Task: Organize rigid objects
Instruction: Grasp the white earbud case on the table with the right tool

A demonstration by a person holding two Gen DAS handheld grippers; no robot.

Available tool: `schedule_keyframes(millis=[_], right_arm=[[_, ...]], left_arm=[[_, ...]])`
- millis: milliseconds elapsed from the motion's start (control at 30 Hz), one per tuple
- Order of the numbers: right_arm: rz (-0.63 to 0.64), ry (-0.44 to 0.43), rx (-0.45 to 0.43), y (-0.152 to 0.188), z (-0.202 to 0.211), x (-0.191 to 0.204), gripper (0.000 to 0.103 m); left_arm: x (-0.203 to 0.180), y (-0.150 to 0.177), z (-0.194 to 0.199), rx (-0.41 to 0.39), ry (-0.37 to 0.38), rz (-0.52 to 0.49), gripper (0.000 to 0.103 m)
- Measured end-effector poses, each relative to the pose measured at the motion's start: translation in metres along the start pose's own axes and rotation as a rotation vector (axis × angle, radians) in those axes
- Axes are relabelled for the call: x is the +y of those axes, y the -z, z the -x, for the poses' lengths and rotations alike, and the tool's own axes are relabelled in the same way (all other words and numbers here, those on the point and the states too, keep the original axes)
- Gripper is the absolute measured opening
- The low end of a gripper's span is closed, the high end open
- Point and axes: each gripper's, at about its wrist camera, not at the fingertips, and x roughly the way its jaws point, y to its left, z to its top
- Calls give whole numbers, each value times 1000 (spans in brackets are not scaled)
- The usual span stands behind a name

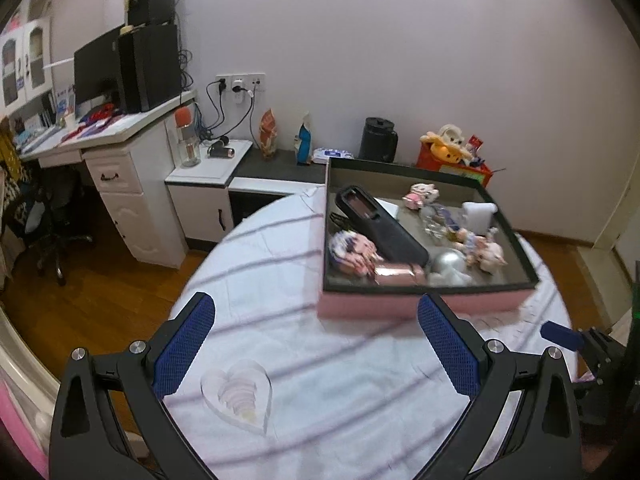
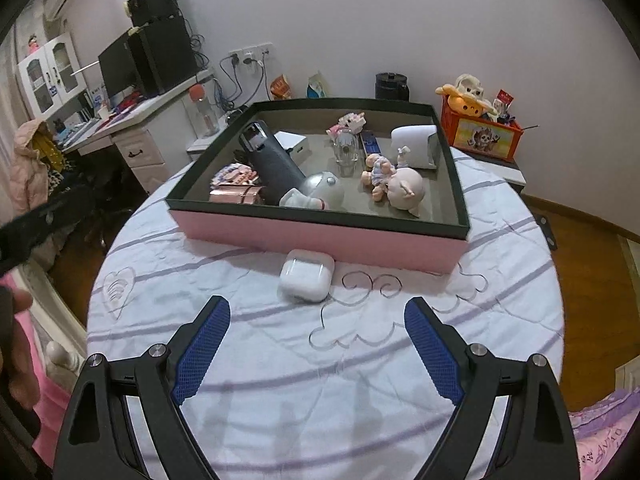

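Trinkets already fill your pink, dark-rimmed box (image 2: 320, 240); near it the white earbud case (image 2: 306, 280) and clear heart-shaped block (image 1: 240, 396) remain on the tablecloth, with your left gripper (image 1: 316, 344) and right gripper (image 2: 318, 348) both spread wide, grasping nothing.

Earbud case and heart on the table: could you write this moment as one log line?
left tool: open, above clear heart | right tool: open, near white earbud case | pink tray: holds toys | both items outside tray

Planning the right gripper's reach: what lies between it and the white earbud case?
Only bare striped cloth lies between the open right gripper and the white earbud case, as the right wrist view shows.
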Motion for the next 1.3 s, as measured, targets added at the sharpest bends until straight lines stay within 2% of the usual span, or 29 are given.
schedule_keyframes(millis=[167, 367, 500, 567, 700, 733, 800, 933, 1000, 1100, 1300], right_arm=[[-26, 13, 34, -10, -34, 3, 90], [-64, 41, 68, -12, -64, 4, 90], [-64, 75, 91, -9, -77, 7, 88], [-60, 99, 97, -7, -80, 10, 74], [-33, 157, 90, -5, -81, 16, 61], [-20, 163, 87, -4, -81, 19, 56], [-4, 162, 84, -3, -80, 23, 48], [15, 168, 82, -2, -79, 28, 47], [13, 158, 82, -1, -77, 26, 47], [13, 149, 81, -3, -77, 27, 46], [12, 110, 74, -6, -72, 27, 46]], left_arm=[[4, -19, -49, 46, -23, -52, 103], [14, -20, -98, 137, 32, -36, 99], [12, -13, -120, 188, 75, -27, 85], [13, -11, -125, 193, 101, -13, 80], [11, -13, -130, 199, 129, -12, 56], [11, -13, -131, 198, 135, -9, 53], [11, -14, -134, 199, 129, -8, 34], [12, -14, -136, 195, 147, -9, 24], [9, -14, -135, 189, 153, -22, 13], [0, -13, -131, 169, 118, -56, 10], [1, -13, -131, 163, 124, -51, 9]])
